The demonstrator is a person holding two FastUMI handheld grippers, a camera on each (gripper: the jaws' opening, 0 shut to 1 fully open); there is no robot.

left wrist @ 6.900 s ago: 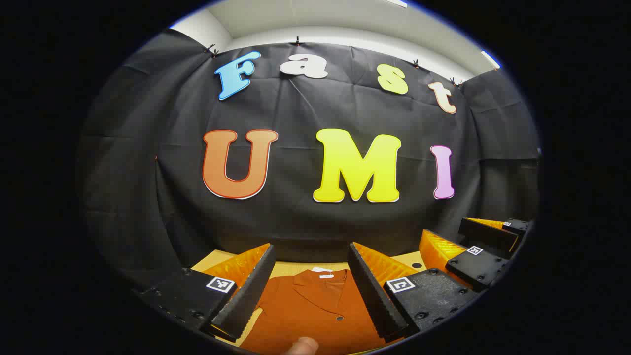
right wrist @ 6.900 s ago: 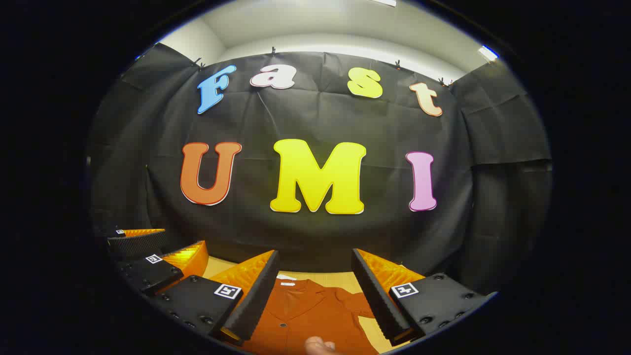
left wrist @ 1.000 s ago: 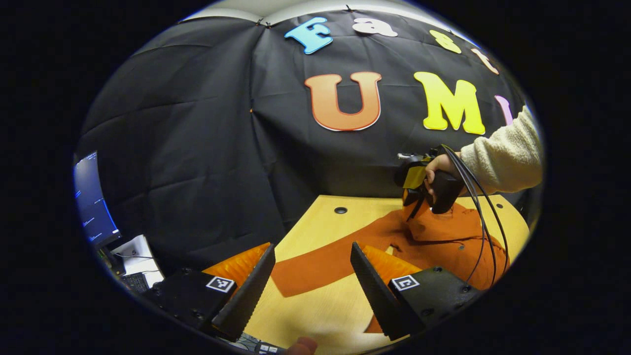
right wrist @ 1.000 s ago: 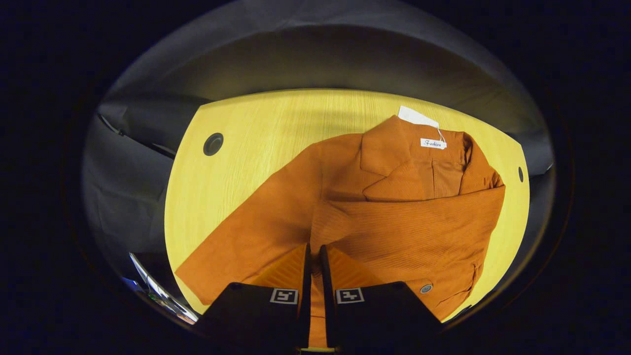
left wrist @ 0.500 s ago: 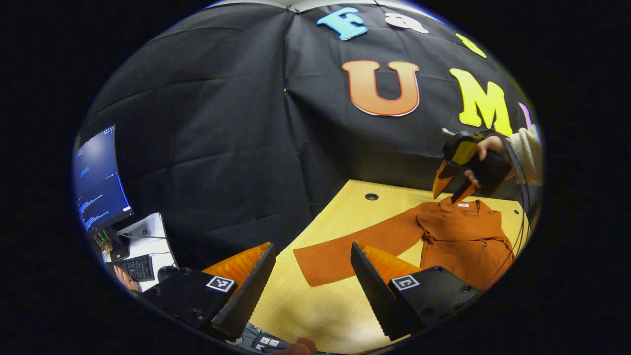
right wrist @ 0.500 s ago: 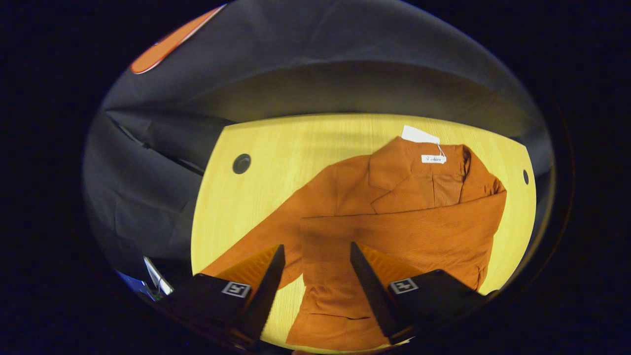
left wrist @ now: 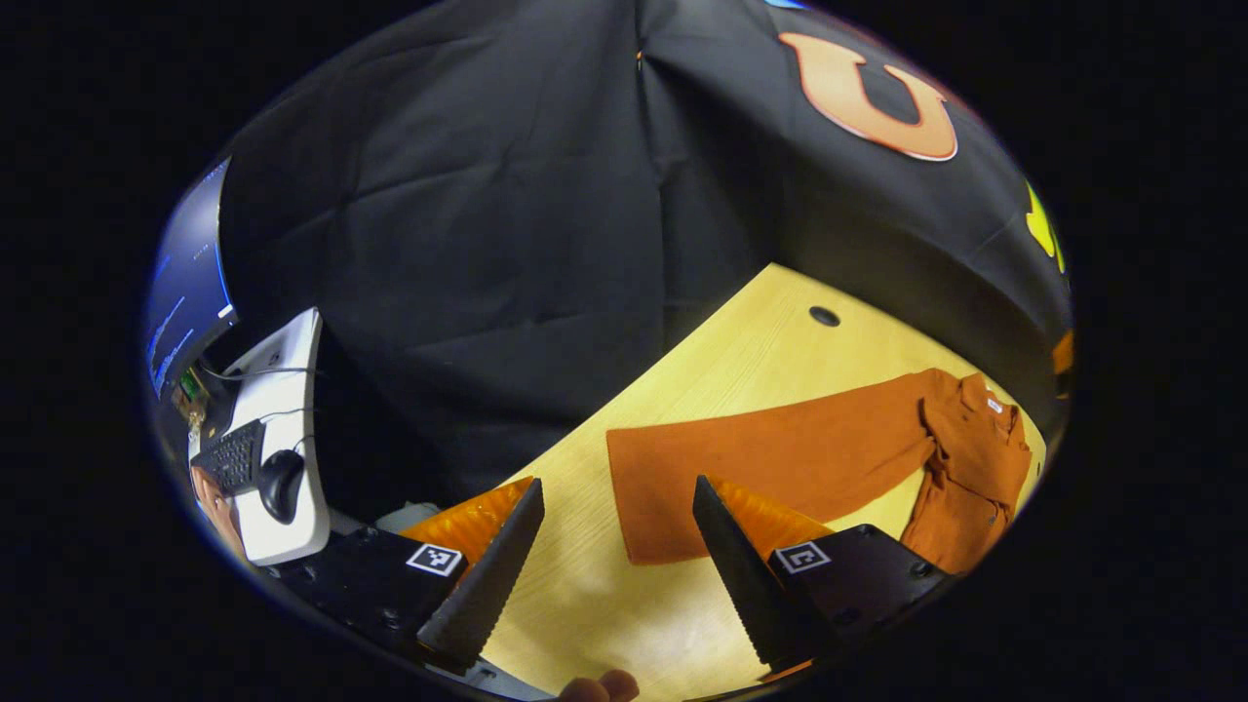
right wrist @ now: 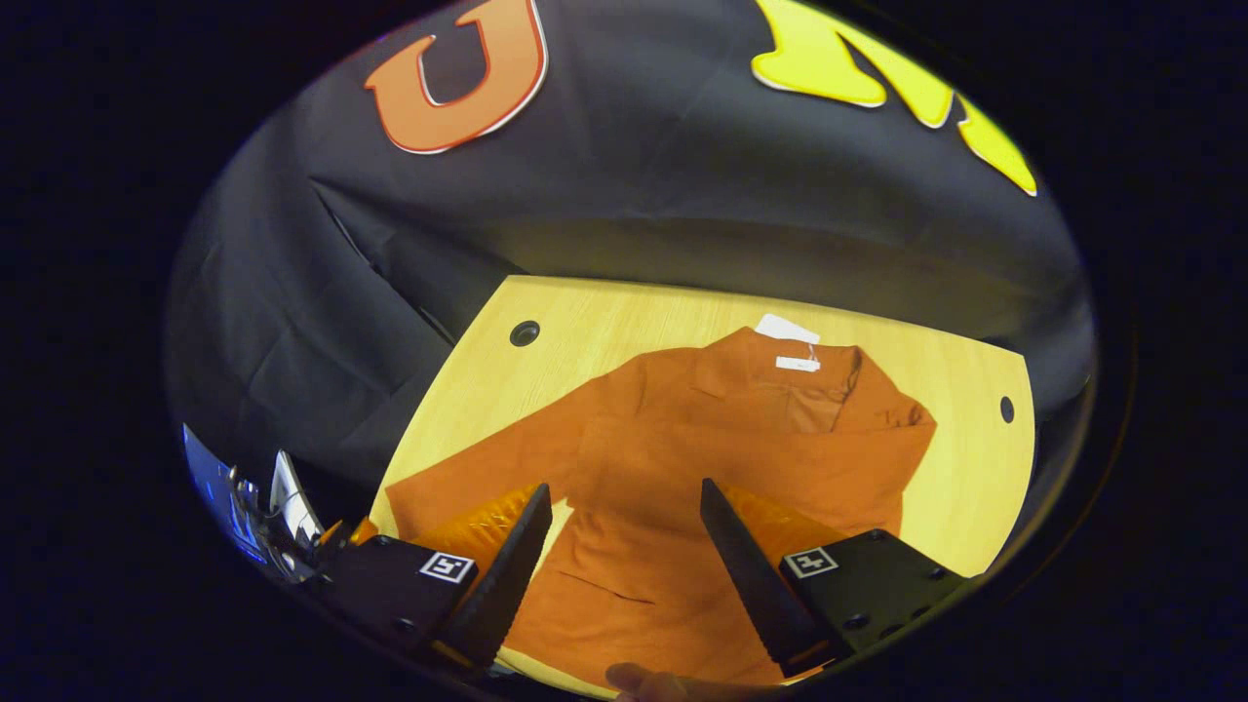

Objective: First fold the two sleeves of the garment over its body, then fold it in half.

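A rust-orange jacket [right wrist: 721,458] lies on the yellow wooden table [right wrist: 604,327]. In the right gripper view one sleeve [right wrist: 838,468] is folded across the body below the collar with its white tag. The other sleeve [left wrist: 770,458] stretches out flat over the table in the left gripper view, its cuff end [left wrist: 648,497] just beyond my left gripper [left wrist: 614,541]. My left gripper is open above the table with nothing between its fingers. My right gripper [right wrist: 624,551] is open above the jacket's body, holding nothing.
Two round cable holes [right wrist: 525,333] [right wrist: 1005,409] sit in the table top. Beyond the table's left edge stands a white side desk [left wrist: 283,429] with a keyboard, a mouse and a monitor [left wrist: 185,283]. Black cloth walls close the back.
My right gripper let go of the folded sleeve, opened and rose away from the jacket. My left gripper swung down toward the outstretched sleeve's cuff end.
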